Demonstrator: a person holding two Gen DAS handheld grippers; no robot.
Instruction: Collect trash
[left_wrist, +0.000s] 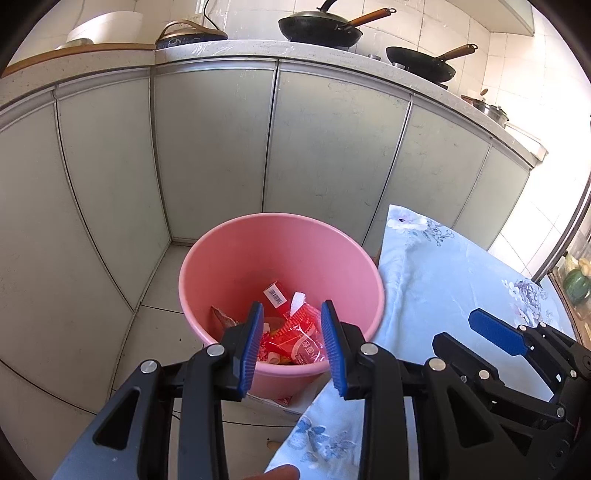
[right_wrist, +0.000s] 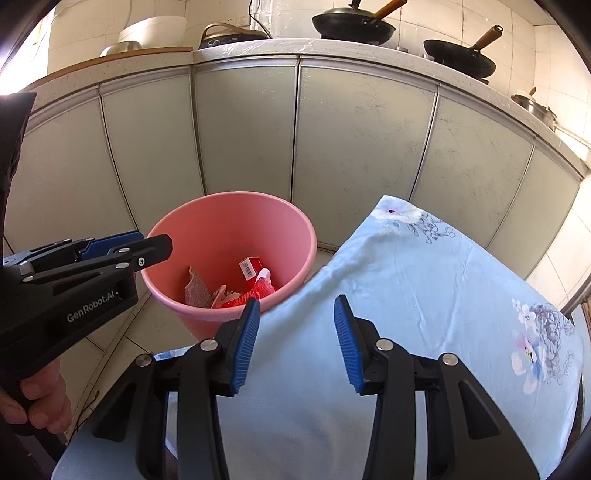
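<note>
Trash (left_wrist: 291, 332): red wrappers, barcode box, in pink bucket (left_wrist: 221, 266) on tile floor (left_wrist: 162, 288), by grey cabinet doors (left_wrist: 214, 147). Table w/ blue floral cloth (right_wrist: 424, 280) just beside bucket. Woks (left_wrist: 319, 27) on counter (left_wrist: 229, 50) above. Left gripper (left_wrist: 291, 347) over bucket, released, nothing between jaws. Right gripper (right_wrist: 295, 343) over cloth, released, empty.

Ahead of your tongs, grey-green cabinet doors (left_wrist: 207, 147) run under the table (left_wrist: 258, 50), which carries two black woks (left_wrist: 319, 27) with wooden handles. A floral blue cloth (right_wrist: 424, 295) spreads beneath the right tongs.
</note>
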